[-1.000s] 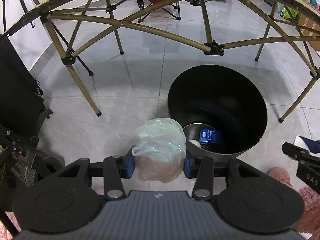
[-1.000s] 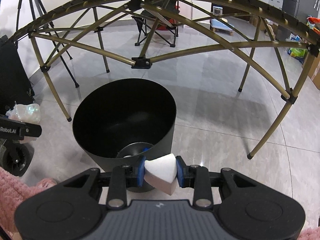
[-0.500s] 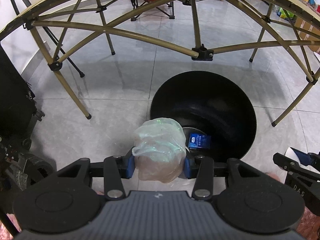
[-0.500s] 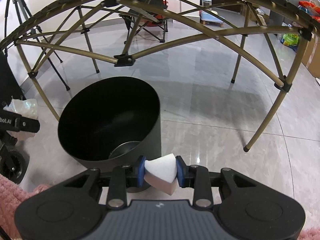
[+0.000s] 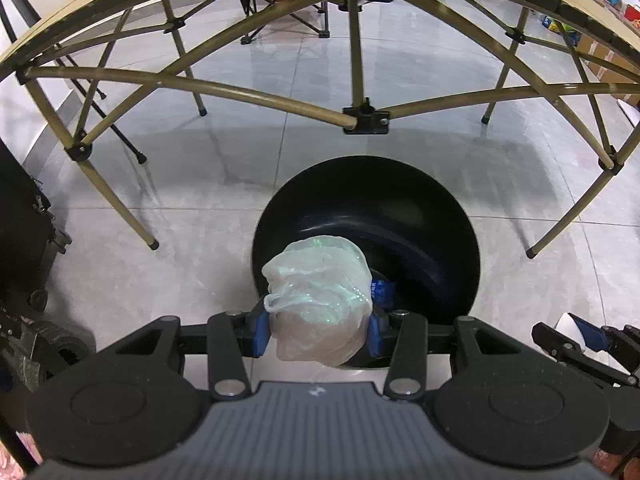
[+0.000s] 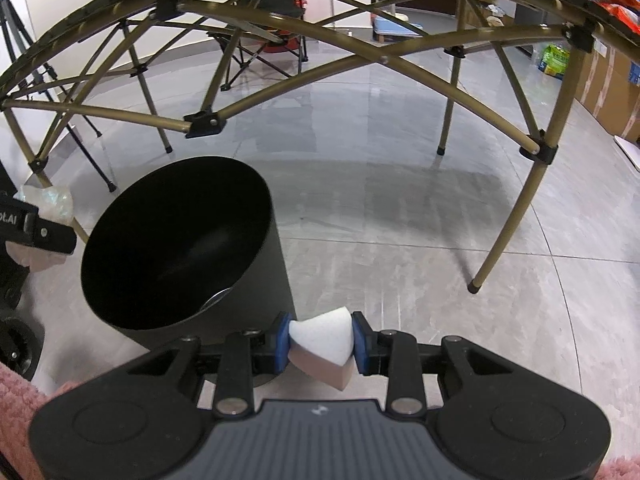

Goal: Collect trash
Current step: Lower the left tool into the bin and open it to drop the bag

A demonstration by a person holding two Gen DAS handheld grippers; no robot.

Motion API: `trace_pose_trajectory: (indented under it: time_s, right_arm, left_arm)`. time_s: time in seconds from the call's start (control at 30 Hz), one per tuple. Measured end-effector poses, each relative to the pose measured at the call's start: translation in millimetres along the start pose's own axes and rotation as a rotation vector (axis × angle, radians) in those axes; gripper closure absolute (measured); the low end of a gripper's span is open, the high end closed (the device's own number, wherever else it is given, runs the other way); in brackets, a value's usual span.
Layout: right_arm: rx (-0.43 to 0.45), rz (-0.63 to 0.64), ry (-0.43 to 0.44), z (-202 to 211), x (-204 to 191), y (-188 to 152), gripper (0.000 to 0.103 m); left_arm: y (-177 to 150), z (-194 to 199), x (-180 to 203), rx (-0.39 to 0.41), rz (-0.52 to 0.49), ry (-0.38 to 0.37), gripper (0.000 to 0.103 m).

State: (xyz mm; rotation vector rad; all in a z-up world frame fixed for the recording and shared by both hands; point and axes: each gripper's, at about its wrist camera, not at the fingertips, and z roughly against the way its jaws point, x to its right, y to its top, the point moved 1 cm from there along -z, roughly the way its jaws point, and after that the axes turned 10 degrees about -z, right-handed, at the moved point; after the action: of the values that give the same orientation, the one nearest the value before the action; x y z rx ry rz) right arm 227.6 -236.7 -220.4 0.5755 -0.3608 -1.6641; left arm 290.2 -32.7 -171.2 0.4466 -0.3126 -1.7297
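The left gripper (image 5: 318, 322) is pinching a plastic bag (image 5: 318, 296); the right gripper (image 6: 320, 344) is pinching a foam wedge (image 6: 322, 340) beside the bin (image 6: 176, 240), so it could be dropping onto the floor.

Left gripper (image 5: 318, 326): matte black body, grey ribbed centre plate, two round black discs flanking plate, silver pivot screws, blue finger pads (image 5: 259, 326). Right gripper (image 6: 321, 342): same build. Pink fuzzy sleeve (image 6: 18, 392) left of its body.

The crumpled translucent plastic bag (image 5: 320, 300) covers most of a blue printed carton (image 5: 382, 291) lying inside the round black bin (image 5: 440, 216); its print is illegible. The bin's bottom is lost in shadow in the right wrist view.
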Motion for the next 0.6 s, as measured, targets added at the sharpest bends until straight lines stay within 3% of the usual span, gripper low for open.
trace_pose_trajectory:
  time_s: [0.6]
  right_arm:
    - [-0.004,-0.066,-0.051,-12,26,6,0.073]
  left_arm:
    - [33,-24,29,-0.057,0.023,-0.01,0.058]
